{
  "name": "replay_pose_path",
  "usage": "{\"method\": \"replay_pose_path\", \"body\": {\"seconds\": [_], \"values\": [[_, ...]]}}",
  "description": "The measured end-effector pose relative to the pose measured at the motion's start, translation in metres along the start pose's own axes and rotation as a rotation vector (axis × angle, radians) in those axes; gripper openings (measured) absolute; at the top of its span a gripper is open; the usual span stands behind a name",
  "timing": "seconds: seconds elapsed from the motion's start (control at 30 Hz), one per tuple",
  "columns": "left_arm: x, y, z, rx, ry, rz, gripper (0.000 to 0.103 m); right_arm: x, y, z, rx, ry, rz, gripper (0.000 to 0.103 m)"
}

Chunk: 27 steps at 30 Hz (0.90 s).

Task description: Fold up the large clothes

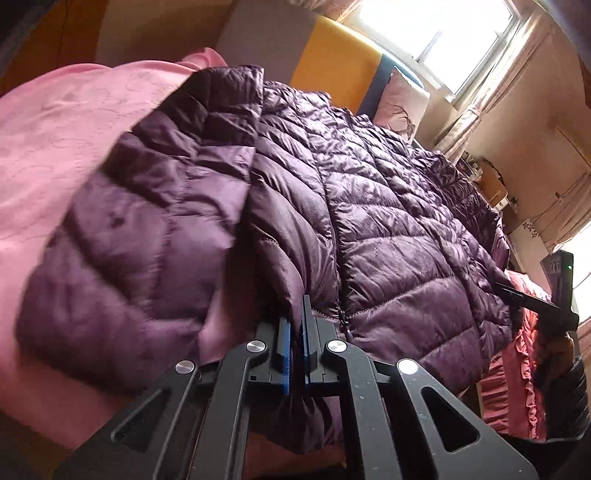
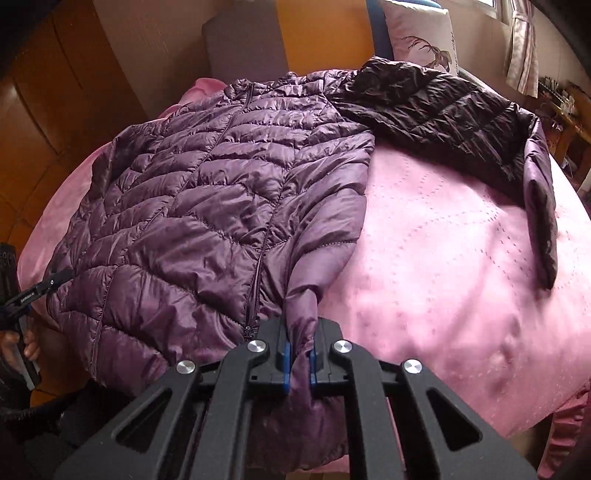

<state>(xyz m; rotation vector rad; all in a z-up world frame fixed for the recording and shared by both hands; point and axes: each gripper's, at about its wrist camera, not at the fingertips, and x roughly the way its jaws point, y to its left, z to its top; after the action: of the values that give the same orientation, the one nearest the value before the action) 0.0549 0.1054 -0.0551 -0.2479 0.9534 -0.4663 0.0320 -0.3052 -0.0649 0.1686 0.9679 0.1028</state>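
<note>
Daylight from a bedroom window (image 1: 439, 33) falls across a bed dressed in a pink quilted bedspread (image 2: 443, 236), where a purple puffer jacket (image 2: 207, 192) lies front up, zip closed, collar toward the pillow (image 2: 417, 33) and hem toward the person working at the near edge. At the hem, the right gripper (image 2: 298, 360) has its blue-padded jaws pressed together on a bunched fold of the jacket's bottom edge, just right of the zip's lower end. The left gripper (image 1: 294, 356) has its jaws drawn nearly together over the hem on the other side of the zip, with dark fabric caught between them. From these two pinches the jacket's long axis runs straight away from both tools, up the bed toward the headboard. One sleeve (image 2: 461, 110) trails out across the bedspread to the right in the right-hand view, well clear of the body panel; the other (image 1: 140, 221) lies close by the left tool. With both hands at the hem, equally near, the likely next fold carries that edge up along the zip.
</note>
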Motion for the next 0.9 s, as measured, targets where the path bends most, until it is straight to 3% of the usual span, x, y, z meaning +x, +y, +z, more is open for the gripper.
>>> {"method": "replay_pose_path", "body": {"seconds": [0.1,0.23,0.27,0.3,0.33,0.37,0.4,0.43,0.57,0.7,0.8,0.9], "values": [[-0.015,0.012,-0.012,-0.022,0.018,0.018,0.003,0.01,-0.005,-0.026,-0.02,0.075,-0.007,0.005],[-0.019,-0.007,-0.027,0.063,0.049,0.092,0.006,0.021,-0.004,-0.033,-0.053,0.109,-0.072,0.007],[-0.021,-0.01,-0.025,0.068,0.044,0.102,0.012,0.019,-0.003,-0.027,-0.062,0.103,-0.089,0.009],[-0.027,-0.012,-0.023,0.073,0.026,0.126,0.028,0.016,-0.001,-0.02,-0.076,0.088,-0.111,0.015],[-0.036,-0.012,-0.019,0.076,-0.007,0.151,0.039,0.012,0.004,-0.015,-0.094,0.069,-0.129,0.028],[-0.046,-0.01,-0.015,0.069,-0.054,0.184,0.063,0.007,0.009,-0.011,-0.11,0.041,-0.145,0.037],[-0.055,-0.007,-0.011,0.056,-0.092,0.212,0.073,0.001,0.014,-0.006,-0.125,-0.005,-0.168,0.058],[-0.064,-0.001,-0.008,0.033,-0.13,0.242,0.073,-0.004,0.021,-0.004,-0.137,-0.043,-0.182,0.065],[-0.08,0.043,-0.002,-0.147,-0.142,0.367,0.074,0.002,0.049,0.023,-0.167,-0.136,-0.142,0.07],[-0.074,0.08,-0.005,-0.369,-0.09,0.33,0.081,0.029,0.094,0.037,-0.212,-0.136,-0.094,0.073],[-0.073,0.059,-0.006,-0.284,-0.127,0.409,0.081,0.056,0.122,0.046,-0.233,-0.113,-0.064,0.073],[-0.075,0.027,-0.011,-0.07,-0.146,0.405,0.081,0.074,0.139,0.051,-0.223,-0.1,0.004,0.074]]}}
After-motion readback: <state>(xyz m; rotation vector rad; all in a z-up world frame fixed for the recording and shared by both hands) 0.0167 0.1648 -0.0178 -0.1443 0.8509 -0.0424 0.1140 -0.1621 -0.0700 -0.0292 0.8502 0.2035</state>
